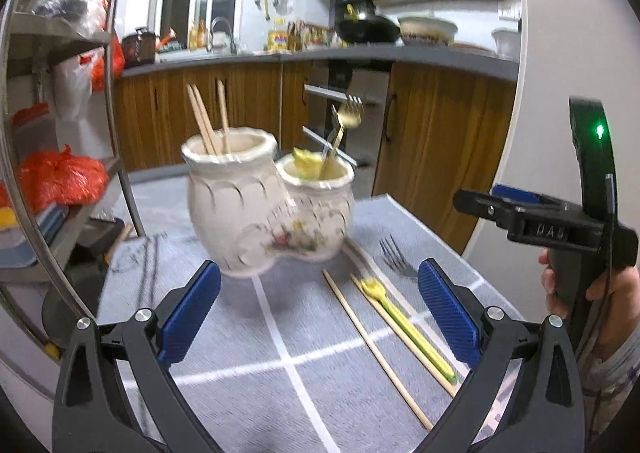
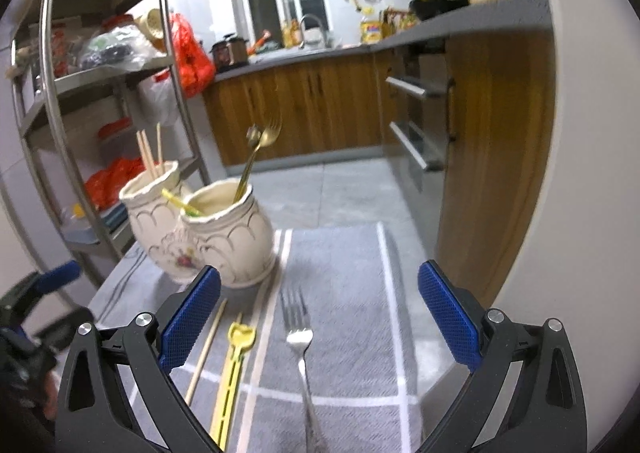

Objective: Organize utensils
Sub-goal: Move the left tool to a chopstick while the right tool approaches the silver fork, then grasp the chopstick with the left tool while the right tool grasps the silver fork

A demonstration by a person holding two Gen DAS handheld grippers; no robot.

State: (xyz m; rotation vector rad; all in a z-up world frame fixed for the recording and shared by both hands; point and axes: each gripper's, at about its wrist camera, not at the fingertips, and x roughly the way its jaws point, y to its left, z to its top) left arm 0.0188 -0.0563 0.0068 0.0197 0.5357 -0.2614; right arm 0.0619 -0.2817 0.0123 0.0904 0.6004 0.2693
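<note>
A cream double-pot ceramic holder (image 1: 264, 213) (image 2: 208, 229) stands on a grey cloth. Its larger pot holds wooden chopsticks (image 1: 206, 119) (image 2: 148, 151). Its smaller pot holds gold forks (image 1: 344, 125) (image 2: 258, 151) and a yellow-green utensil (image 1: 306, 161) (image 2: 182, 203). On the cloth lie a silver fork (image 2: 302, 349) (image 1: 394, 257), a yellow utensil (image 2: 236, 357) (image 1: 400, 317) and loose chopsticks (image 1: 376, 349) (image 2: 206, 349). My left gripper (image 1: 320, 313) is open and empty in front of the holder. My right gripper (image 2: 320, 313) is open and empty above the silver fork; it also shows in the left wrist view (image 1: 520, 213).
The grey cloth (image 2: 344, 265) with white lines covers the table, whose right edge lies near wooden cabinets (image 2: 492, 133). A metal shelf rack (image 2: 100, 93) with bags stands at the left. A kitchen counter (image 1: 280, 57) with a sink and pots runs behind.
</note>
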